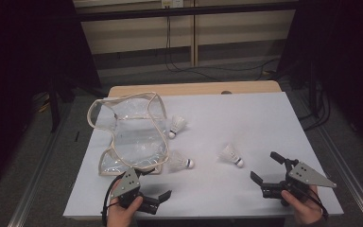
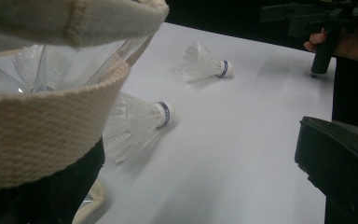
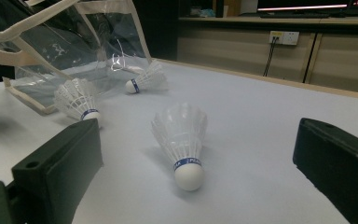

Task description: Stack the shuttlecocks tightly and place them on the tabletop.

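On the table [image 1: 264, 113], three shuttlecocks [image 1: 230, 154].

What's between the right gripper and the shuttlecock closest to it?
Nothing: in the right gripper view, bare white table separates the right gripper from that shuttlecock.

Glossy clear plastic bag [image 1: 132, 137] with rough woven cloth trim; feathery white shuttlecock [image 3: 182, 140] on matt table [image 1: 246, 118]

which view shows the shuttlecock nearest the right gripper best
The right gripper view: that shuttlecock lies close up between the open jaws, cork toward the camera, blue band readable. The high view shows it small, lying just ahead of the right gripper. The left gripper view shows it farther off, on its side.
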